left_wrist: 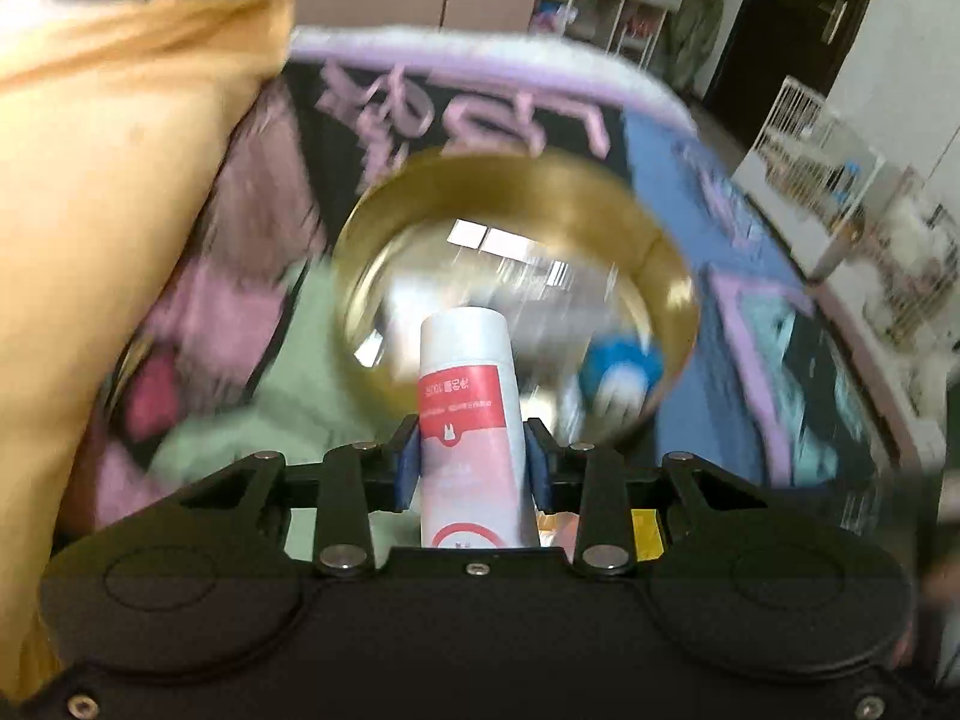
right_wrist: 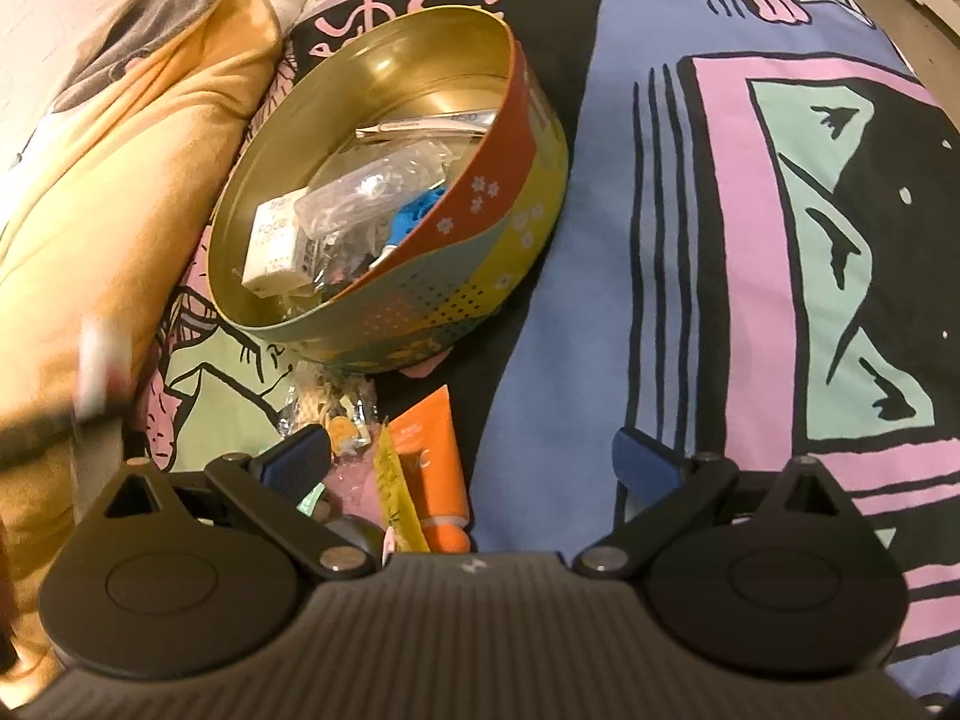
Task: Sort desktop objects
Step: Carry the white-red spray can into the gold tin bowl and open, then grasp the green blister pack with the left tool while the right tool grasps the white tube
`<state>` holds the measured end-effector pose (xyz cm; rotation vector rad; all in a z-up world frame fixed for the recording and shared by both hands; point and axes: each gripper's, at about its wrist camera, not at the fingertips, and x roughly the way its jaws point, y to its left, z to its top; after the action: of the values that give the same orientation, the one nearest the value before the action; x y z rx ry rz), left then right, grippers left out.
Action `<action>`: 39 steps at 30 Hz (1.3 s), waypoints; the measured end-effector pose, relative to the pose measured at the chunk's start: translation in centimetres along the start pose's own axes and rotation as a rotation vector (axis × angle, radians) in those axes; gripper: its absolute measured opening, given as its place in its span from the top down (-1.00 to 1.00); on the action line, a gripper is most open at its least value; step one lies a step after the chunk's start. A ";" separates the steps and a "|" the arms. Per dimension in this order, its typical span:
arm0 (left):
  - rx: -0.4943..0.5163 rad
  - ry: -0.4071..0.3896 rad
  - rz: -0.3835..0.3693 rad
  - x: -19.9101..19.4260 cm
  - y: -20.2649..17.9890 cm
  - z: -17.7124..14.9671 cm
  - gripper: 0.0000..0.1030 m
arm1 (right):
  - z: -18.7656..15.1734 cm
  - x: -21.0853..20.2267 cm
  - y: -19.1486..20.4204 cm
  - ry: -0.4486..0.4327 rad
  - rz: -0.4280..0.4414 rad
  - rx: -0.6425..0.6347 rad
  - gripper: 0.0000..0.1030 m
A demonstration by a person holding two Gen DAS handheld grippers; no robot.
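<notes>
A: Clearance around the tin?

B: The round tin (right_wrist: 390, 204) lies on a printed cover (right_wrist: 750, 240), tilted, its open mouth toward the yellow blanket (right_wrist: 120, 180), which lies just beside its left rim. To its right the cover shows open blue and pink print out to the edge of view.

A: Surroundings?

B: Left wrist view, blurred: shelving (left_wrist: 624, 6) and a dark door (left_wrist: 798, 18) beyond the cover's far edge.

A: Tin contents?

B: A white box (right_wrist: 273, 246), clear packets (right_wrist: 360, 198), a blue item (right_wrist: 414, 216). An orange tube (right_wrist: 435, 468) and a yellow sachet (right_wrist: 399, 486) lie outside, near its base.

A: Tools?

B: Left tool (left_wrist: 471, 462) is clamped on a white and red bottle (left_wrist: 468, 420), held before the tin's mouth. Right tool (right_wrist: 471, 468) stands with fingers wide apart, holding nothing, above the orange tube
</notes>
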<state>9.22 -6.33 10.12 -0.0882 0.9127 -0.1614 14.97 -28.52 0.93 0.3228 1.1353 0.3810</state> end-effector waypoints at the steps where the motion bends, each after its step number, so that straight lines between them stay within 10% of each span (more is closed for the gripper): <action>1: -0.007 -0.010 0.000 0.7 -0.6 1.3 0.36 | 0.0 0.0 -0.1 0.000 0.001 0.004 -1.00; 3: -0.069 -0.029 -0.029 2.6 -1.3 3.9 0.33 | 0.0 0.1 -0.2 -0.003 0.008 0.007 -1.00; 6: -0.164 -0.091 -0.010 3.9 -1.0 5.8 -0.99 | -0.1 0.3 -0.4 -0.006 0.014 0.005 -1.00; 18: -0.089 -0.057 -0.050 -1.7 3.8 -7.2 -0.99 | 0.3 -1.9 -1.9 0.012 0.128 0.005 -1.00; 25: 0.097 0.251 -0.174 -0.2 3.7 -15.6 -0.90 | -2.3 -2.8 0.6 0.091 0.047 -0.265 -1.00; 31: 0.247 0.341 -0.269 1.0 -1.4 -18.3 -0.91 | -4.4 -1.4 1.1 0.248 -0.040 -0.332 -1.00; 39: 0.383 0.362 -0.111 3.7 -4.1 -20.7 -0.91 | -6.5 2.3 1.7 0.439 -0.183 -0.358 -1.00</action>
<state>-5.42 -11.16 -4.75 0.2541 1.2221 -0.4633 9.62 -25.61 -2.72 -0.1900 1.4822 0.4971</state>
